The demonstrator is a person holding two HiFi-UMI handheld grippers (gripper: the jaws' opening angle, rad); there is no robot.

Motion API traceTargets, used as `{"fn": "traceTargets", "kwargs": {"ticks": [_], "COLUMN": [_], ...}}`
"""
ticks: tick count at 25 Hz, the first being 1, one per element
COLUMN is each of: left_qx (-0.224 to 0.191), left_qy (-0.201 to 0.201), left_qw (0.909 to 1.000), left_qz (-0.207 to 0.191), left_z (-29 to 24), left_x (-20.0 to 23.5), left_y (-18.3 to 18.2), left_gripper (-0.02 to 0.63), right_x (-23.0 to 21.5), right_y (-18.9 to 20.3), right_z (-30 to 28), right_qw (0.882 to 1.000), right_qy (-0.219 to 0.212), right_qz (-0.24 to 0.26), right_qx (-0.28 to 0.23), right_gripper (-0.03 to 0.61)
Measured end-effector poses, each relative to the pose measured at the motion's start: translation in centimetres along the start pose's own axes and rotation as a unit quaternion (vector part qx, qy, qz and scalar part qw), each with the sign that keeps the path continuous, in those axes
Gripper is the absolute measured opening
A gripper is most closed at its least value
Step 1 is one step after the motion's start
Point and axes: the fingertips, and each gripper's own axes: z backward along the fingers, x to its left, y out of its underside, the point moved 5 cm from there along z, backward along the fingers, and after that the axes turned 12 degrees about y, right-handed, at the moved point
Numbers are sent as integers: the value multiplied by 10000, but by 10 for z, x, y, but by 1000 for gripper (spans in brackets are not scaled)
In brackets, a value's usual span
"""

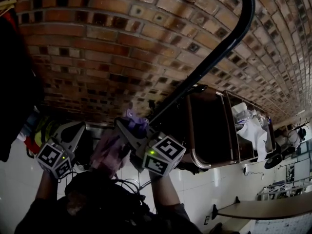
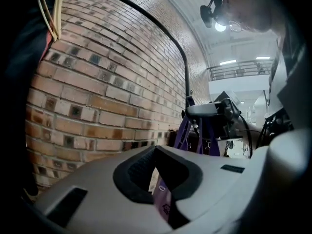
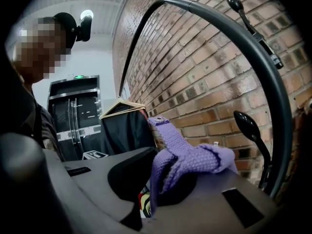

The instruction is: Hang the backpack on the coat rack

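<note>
Brick wall (image 1: 97,43) behind purple woven strap (image 3: 187,155)

The brick wall (image 1: 122,43) is rough and matt, while the coat rack (image 1: 214,57) is a smooth black metal tube with a soft sheen and glossy black knobs (image 3: 246,126) on its hooks. The backpack strap (image 3: 183,155) is coarse purple woven cloth, pinched in the right gripper (image 3: 141,199). That gripper's shell is matt grey plastic, as is that of the left gripper (image 2: 163,194), with finely textured black pads (image 2: 141,172). Nearby a pale wooden hanger (image 3: 119,105) carries dull black cloth (image 3: 124,128).
</note>
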Motion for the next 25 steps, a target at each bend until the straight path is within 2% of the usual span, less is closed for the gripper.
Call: {"fn": "traceTargets", "kwargs": {"ticks": [9, 15, 20, 25], "left_qx": [-108, -92, -74, 22], "left_qy": [318, 459, 323, 256], "left_qw": [9984, 9981, 9989, 9991], "left_qz": [-457, -399, -336, -333], "left_z": [-45, -62, -59, -56], "left_x": [34, 38, 46, 51], "left_y": [-41, -42, -39, -38], "left_gripper": [12, 12, 12, 12], "right_x": [-11, -24, -26, -44], "right_y": [-53, -79, -91, -98], "right_z": [-27, -40, -62, -36], "right_qw": [9998, 9994, 9992, 9981], "right_qy": [-108, -130, -246, 126], "right_qz": [6, -1, 154, 33], "right_qx": [-182, -319, -260, -596], "right_gripper": [-1, 0, 0, 0]}}
